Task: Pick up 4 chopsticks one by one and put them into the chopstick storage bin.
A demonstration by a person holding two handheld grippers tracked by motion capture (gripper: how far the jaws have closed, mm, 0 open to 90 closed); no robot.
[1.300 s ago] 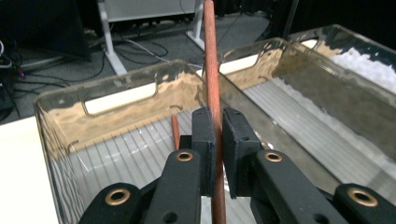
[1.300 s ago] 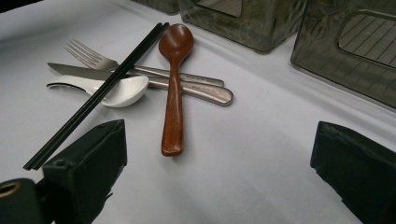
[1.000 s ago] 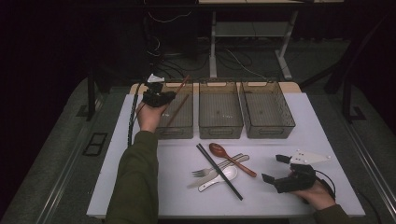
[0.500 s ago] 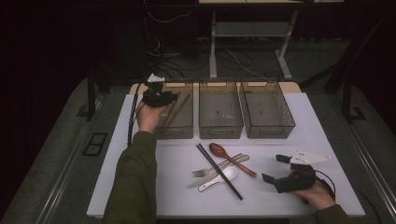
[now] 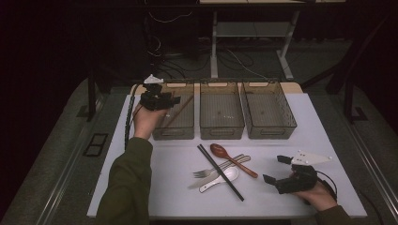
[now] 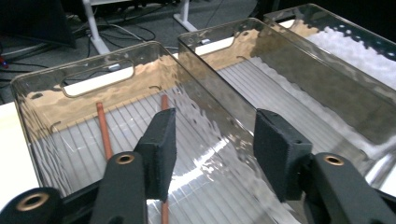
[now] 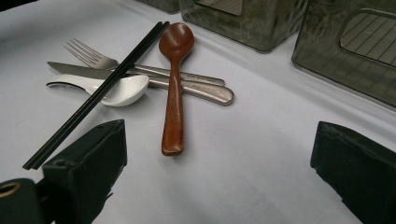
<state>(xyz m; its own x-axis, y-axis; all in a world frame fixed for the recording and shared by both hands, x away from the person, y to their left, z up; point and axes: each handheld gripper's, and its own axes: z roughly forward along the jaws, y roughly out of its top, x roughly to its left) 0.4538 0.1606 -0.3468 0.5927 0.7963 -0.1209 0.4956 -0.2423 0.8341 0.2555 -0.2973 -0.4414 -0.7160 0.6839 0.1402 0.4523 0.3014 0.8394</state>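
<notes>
Nearest me, the right tool (image 5: 277, 169) rests on the table (image 5: 328, 140), jaws wide, facing the wooden spoon (image 7: 173, 79). Farther off, the left tool (image 5: 165, 101) hovers over the left bin (image 6: 84, 81), jaws just opening with nothing between them; its own camera reveals brown chopsticks (image 6: 103, 130) lying inside

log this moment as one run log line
left tool: jaws just opening, empty, over left bin | brown chopsticks: in left bin | right tool: open, beside cutlery pile | wooden spoon: on table

chopsticks (image 6: 103, 130) lower ends behind left fingers (image 6: 159, 149), third bin (image 6: 355, 70) cropped
</notes>
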